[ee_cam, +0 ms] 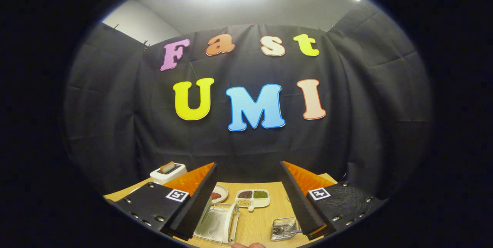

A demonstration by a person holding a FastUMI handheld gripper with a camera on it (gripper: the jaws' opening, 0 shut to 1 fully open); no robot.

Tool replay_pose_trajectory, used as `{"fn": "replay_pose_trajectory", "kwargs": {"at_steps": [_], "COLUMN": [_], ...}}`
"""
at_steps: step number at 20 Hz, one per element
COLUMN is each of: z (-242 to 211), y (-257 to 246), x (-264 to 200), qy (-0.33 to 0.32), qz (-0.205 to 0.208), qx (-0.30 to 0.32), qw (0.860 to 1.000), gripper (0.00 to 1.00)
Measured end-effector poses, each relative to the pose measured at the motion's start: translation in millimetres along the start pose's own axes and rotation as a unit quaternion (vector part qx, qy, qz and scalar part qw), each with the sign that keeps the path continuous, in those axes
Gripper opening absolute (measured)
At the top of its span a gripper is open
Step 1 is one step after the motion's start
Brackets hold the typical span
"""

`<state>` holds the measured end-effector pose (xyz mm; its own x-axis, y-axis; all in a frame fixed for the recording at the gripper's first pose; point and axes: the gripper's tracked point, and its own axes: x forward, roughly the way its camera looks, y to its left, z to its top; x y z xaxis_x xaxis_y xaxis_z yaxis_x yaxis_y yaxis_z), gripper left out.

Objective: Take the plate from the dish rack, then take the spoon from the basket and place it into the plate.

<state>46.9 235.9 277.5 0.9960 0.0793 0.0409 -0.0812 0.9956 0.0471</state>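
Note:
My gripper is open and held high above the wooden table, with nothing between its fingers. Below, beside the left finger, stands a clear dish rack. A pale plate seems to stand on edge in it, partly hidden by that finger. By the right finger sits a small wire basket with a spoon lying in it; the spoon is small and hard to make out.
Further back on the table are a small round plate with red-brown food, a white divided dish of beans and a white toaster with toast in it. A person's fingertip shows at the table's near edge.

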Motion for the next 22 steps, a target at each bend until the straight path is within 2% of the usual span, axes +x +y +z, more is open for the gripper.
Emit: {"fn": "replay_pose_trajectory", "kwargs": {"at_steps": [9,12,15,20,22], "z": [-24.0,-54.6,-70.1,-113.2,-122.7], "y": [73.3,86.8,93.0,113.9,114.3], "x": [27.1,34.7,44.5,53.0,55.8], "qy": [0.121,0.203,0.254,0.368,0.386], "qz": [0.069,0.077,0.073,0.096,0.081], "qx": [-0.007,-0.012,-0.001,0.031,0.032], "qw": [0.99,0.976,0.965,0.924,0.918], "gripper": [0.97,0.97,0.98,0.98,0.98]}}
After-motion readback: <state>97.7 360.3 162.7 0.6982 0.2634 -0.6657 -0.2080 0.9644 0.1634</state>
